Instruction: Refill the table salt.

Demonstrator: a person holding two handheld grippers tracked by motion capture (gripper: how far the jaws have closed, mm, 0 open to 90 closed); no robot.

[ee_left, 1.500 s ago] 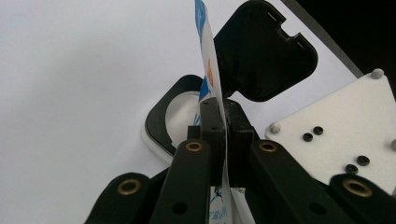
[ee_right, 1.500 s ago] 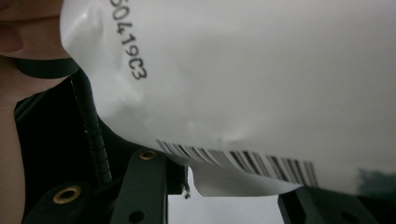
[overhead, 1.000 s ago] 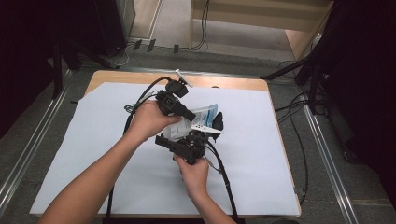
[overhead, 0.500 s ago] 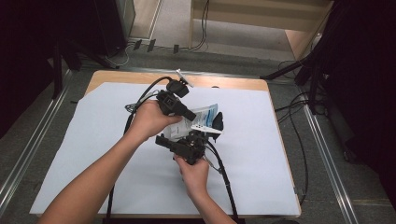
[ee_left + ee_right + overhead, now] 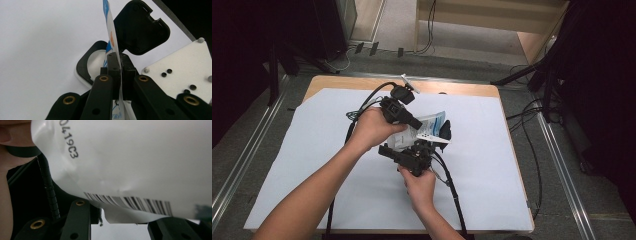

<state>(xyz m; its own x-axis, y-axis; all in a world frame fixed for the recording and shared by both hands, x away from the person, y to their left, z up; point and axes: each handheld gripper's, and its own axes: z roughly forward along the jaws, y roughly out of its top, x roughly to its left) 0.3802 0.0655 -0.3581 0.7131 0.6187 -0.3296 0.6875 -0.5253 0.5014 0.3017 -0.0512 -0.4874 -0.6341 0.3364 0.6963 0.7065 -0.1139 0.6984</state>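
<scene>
White table cover (image 5: pixel 312 165), pouch (image 5: pixel 428 131), grippers: all unchanged.

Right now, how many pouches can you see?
1: the white-and-blue pouch, held above the middle of the white sheet, its edge clamped in the left gripper. Another could lie hidden beneath it.

Left tongs (image 5: pixel 424 125) clamped shut, right tongs (image 5: pixel 422 150) part-closed just beside, forearms converging.

A white sheet (image 5: pixel 312 150) covers the wooden table (image 5: pixel 342 82); cables (image 5: pixel 532 125) trail over the grey floor (image 5: pixel 242 145).
</scene>
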